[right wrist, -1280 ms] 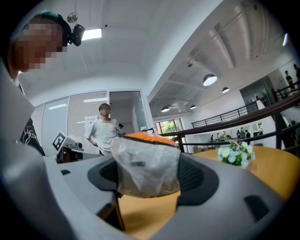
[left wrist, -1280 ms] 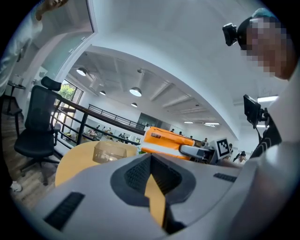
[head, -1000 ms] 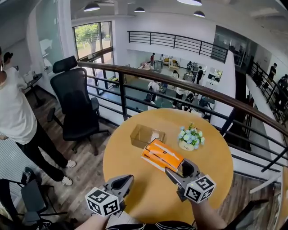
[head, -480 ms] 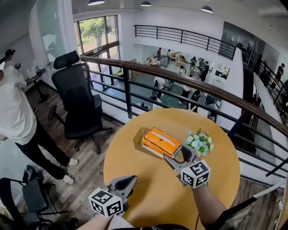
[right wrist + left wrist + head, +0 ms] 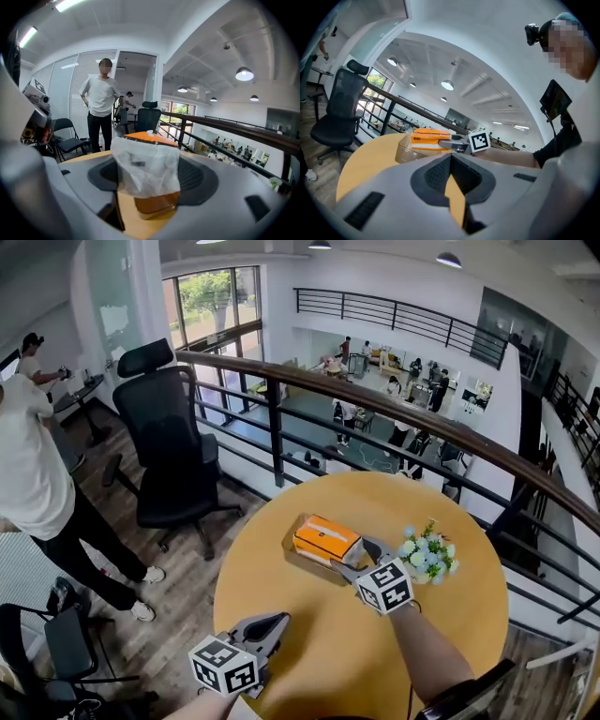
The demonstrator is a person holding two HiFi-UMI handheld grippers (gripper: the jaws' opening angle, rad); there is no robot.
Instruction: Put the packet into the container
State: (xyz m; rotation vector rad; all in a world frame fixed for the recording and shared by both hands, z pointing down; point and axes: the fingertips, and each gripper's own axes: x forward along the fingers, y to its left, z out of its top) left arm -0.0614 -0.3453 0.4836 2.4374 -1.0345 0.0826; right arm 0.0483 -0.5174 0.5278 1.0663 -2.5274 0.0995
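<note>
My right gripper (image 5: 351, 557) is shut on one end of an orange packet (image 5: 325, 539) with a white plastic wrap. The packet lies level over the clear container (image 5: 292, 536) near the table's far side; whether it touches the container I cannot tell. In the right gripper view the packet (image 5: 146, 165) fills the gap between the pads, with the container's amber wall (image 5: 157, 207) below it. My left gripper (image 5: 273, 622) hovers near the table's front edge, shut and holding nothing. In the left gripper view, packet (image 5: 429, 136) and container (image 5: 408, 151) lie ahead.
The round yellow table (image 5: 319, 652) stands against a dark railing (image 5: 281, 418) over a drop. A small pot of flowers (image 5: 428, 555) sits just right of my right gripper. A black office chair (image 5: 173, 442) and a person in white (image 5: 33, 479) are to the left.
My right gripper has carried the packet away from me across the table, from mid-table to over the container. The left gripper has stayed near the front edge.
</note>
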